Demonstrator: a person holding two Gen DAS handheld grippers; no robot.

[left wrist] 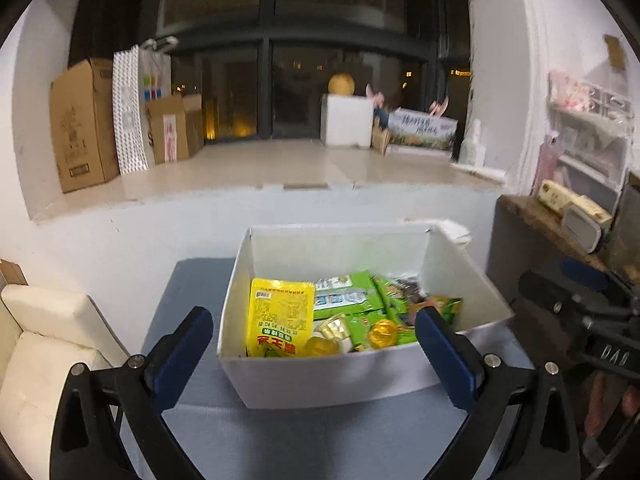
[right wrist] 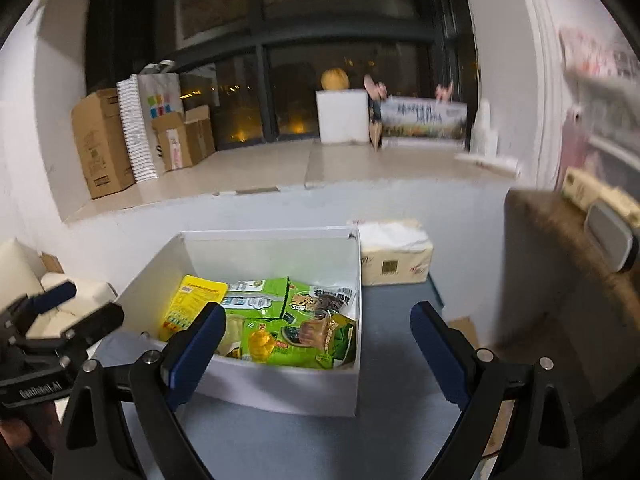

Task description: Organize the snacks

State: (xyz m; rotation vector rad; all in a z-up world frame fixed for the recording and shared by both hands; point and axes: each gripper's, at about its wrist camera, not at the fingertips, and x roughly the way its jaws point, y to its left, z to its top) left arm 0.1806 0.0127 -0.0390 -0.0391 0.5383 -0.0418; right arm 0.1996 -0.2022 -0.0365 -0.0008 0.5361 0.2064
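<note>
A white open box (left wrist: 320,376) sits on a blue-grey table (left wrist: 320,440) and holds snacks: a yellow packet (left wrist: 280,316), green packets (left wrist: 352,304) and small yellow jelly cups (left wrist: 382,333). My left gripper (left wrist: 314,344) is open and empty, its fingers on either side of the box's near wall. In the right wrist view the same box (right wrist: 280,384) lies at the left, with the yellow packet (right wrist: 192,300) and green packets (right wrist: 280,304) inside. My right gripper (right wrist: 316,340) is open and empty, above the box's near right corner.
A tissue pack (right wrist: 396,260) stands behind the box on the right. A brown shelf (left wrist: 540,220) with clutter is at the right, a white chair (left wrist: 44,340) at the left. Cardboard boxes (left wrist: 84,124) line the window ledge behind.
</note>
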